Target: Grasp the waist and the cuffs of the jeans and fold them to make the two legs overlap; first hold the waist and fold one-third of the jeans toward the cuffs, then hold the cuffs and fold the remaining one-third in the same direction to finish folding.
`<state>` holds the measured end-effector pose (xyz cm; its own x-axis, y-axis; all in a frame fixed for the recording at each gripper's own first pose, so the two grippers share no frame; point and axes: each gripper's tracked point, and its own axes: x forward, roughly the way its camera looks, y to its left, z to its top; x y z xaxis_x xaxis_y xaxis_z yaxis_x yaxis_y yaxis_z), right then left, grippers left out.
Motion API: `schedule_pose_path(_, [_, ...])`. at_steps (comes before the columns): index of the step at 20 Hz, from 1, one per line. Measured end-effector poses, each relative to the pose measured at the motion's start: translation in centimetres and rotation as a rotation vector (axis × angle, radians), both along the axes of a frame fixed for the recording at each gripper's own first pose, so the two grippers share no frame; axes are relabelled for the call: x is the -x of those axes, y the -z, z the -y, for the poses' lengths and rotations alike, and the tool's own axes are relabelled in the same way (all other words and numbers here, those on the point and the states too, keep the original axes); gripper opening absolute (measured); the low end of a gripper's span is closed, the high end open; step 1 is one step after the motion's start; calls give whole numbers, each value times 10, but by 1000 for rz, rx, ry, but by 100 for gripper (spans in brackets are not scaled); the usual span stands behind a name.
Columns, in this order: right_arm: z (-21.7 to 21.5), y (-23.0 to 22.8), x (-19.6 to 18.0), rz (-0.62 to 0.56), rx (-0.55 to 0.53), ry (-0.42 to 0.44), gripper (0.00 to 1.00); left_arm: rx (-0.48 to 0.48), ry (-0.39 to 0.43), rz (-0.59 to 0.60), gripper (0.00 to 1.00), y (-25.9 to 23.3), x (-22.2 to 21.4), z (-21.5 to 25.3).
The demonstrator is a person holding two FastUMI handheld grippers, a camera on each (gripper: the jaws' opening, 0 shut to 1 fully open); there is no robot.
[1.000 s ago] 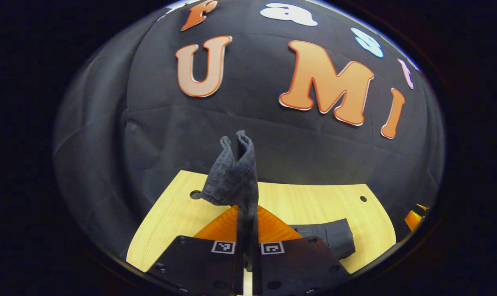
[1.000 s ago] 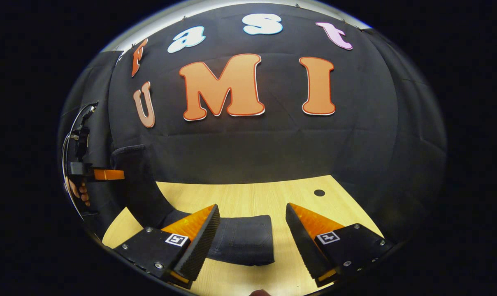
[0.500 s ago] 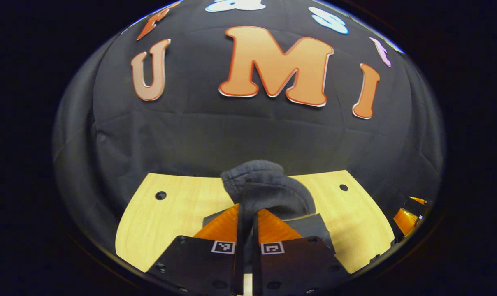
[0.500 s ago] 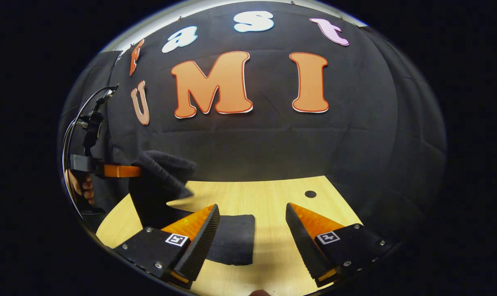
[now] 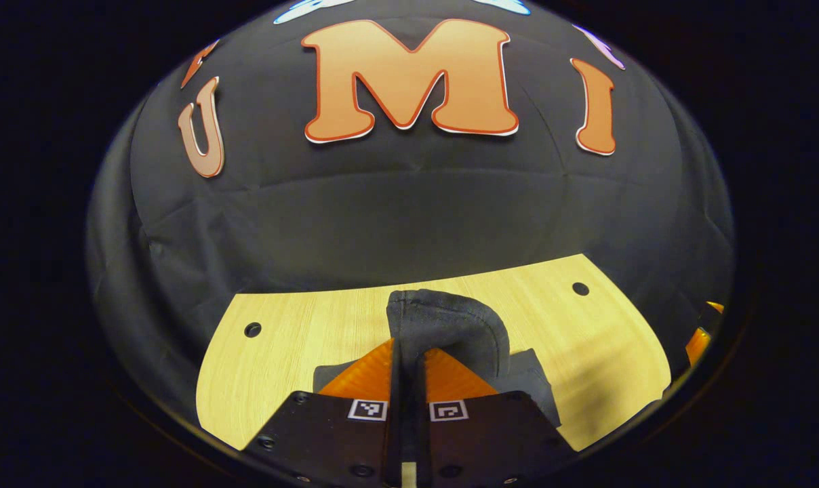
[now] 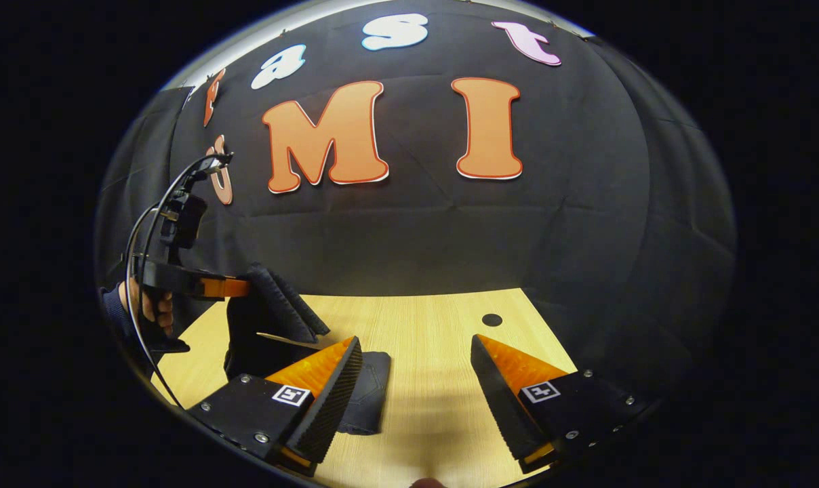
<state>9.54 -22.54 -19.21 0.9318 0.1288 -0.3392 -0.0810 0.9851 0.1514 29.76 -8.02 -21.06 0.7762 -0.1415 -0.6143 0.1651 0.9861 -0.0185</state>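
Note:
Dark jeans lie folded on the wooden table. My left gripper is shut on a raised end of the jeans, which humps over just beyond its fingertips. In the right gripper view that same left gripper comes in from the left, held by a hand, with the jeans draped from it above the folded stack. My right gripper hangs open over bare table, to the right of the stack, with nothing between its fingers.
Black cloth walls close the booth behind the table. Small round holes mark the table top. A cable loops above the left gripper's handle. My right gripper's edge shows at the far right of the left gripper view.
The left gripper has carried the held end of the jeans lower and over the folded stack. The right gripper has drifted to the right, away from the stack, and stays open.

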Motion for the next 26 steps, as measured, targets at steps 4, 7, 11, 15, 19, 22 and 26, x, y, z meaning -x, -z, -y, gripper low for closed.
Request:
schedule_pose_path(4, [9,11,-2,-20,-7,-10,97,10,-54,-44,8,13,-22,4])
schedule_pose_path(7, [15,17,-4,-30,-18,-7,97,2,-76,-68,8,23,-39,15])
schedule_pose_path(11, [21,21,0,-36,-26,-4,98,-20,-63,-130,9,49,-37,46])
schedule_pose_path(15, [28,22,4,-43,-33,5,98,-32,-9,-177,8,70,-11,78])
schedule_pose_path(19, [30,19,5,-35,-45,9,98,-54,86,-193,9,76,31,94])
schedule_pose_path(22, [22,16,5,-26,-53,-6,97,-99,143,-194,8,83,62,96])
schedule_pose_path(26, [11,7,4,-5,-52,-32,98,-118,193,-222,16,92,100,102])
